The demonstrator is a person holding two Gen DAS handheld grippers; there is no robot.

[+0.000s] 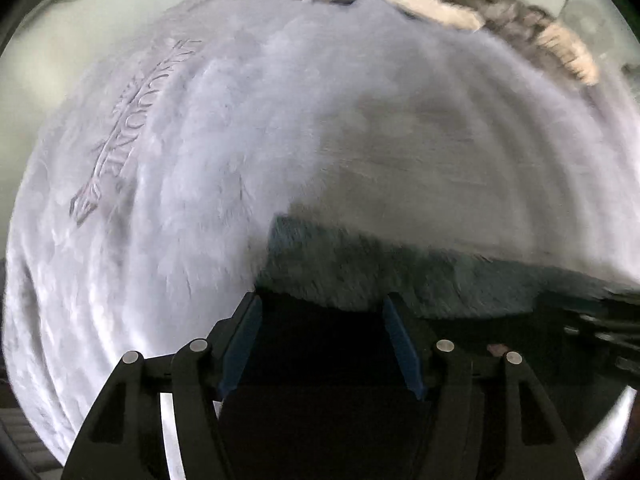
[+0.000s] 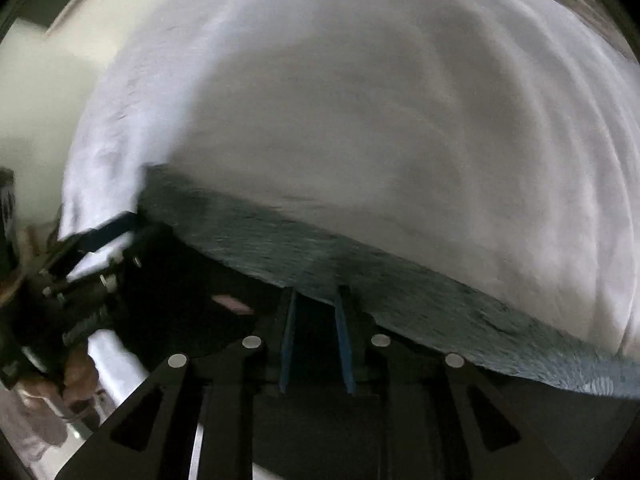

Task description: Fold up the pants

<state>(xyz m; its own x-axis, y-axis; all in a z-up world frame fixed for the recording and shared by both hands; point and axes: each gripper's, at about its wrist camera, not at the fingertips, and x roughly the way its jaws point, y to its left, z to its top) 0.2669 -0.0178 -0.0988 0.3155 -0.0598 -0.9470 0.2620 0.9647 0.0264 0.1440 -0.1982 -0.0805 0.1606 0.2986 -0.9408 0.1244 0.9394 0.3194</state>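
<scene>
Dark pants lie on a pale fluffy blanket, their grey-green hem edge running across both views, blurred by motion. My left gripper hangs over the black cloth near that edge with its blue pads wide apart, gripping nothing. In the right wrist view the pants cross the frame diagonally. My right gripper points down at their edge, its blue pads a narrow gap apart with only dark cloth behind them. The left gripper shows blurred at the far left of that view. The right gripper is a blur at the right edge.
A heap of beige and brown clothes lies at the blanket's far edge. Raised lettering marks the blanket on the left. The blanket fills the space beyond the pants, with a pale wall to the left.
</scene>
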